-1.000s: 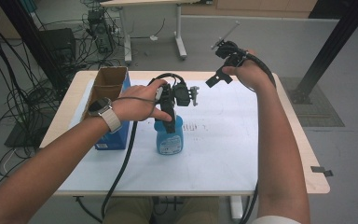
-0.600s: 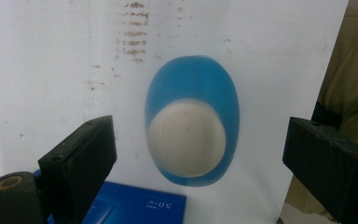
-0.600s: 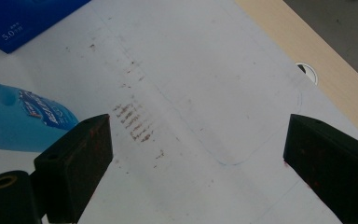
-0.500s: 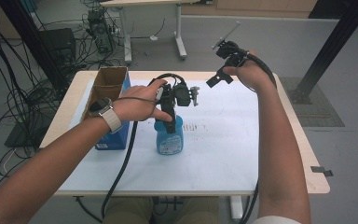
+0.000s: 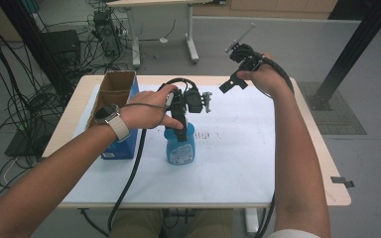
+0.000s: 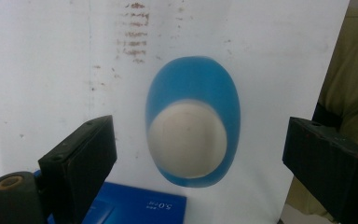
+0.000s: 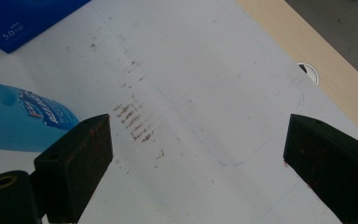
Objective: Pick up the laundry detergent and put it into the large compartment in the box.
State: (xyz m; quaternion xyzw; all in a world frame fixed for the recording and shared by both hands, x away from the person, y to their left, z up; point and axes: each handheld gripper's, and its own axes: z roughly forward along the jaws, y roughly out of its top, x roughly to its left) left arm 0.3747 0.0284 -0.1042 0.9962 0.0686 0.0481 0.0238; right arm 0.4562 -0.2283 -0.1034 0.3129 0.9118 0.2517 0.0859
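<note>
Under both grippers lies the white sheet [image 5: 238, 148] covering the table [image 5: 322, 163], and nothing on it has shifted since a second ago: arms, bottle and box sit just as in the earlier high views. Beside the left gripper [image 5: 178, 116], on its outer side, stands the blue box [image 5: 119, 148] with an open cardboard box [image 5: 114, 89] on top of it; a corner of the blue box also shows at the lower edge of the left gripper view [image 6: 135, 207]. Directly below the left gripper stands the blue bottle [image 5: 180, 146], upright, its long axis vertical and its white cap [image 6: 186, 140] pointing straight up between the jaws. Those jaws are spread wide, one on each side of the bottle with clear gaps, gripping nothing; whether they reach down level with the cap cannot be told. The right gripper [image 5: 238, 67] hovers well apart, raised over the far side of the table, jaws likewise spread wide and empty, with the bottle [image 7: 23, 123] off beyond one jaw and some brown smudges [image 7: 137, 121] on the sheet between them.
</note>
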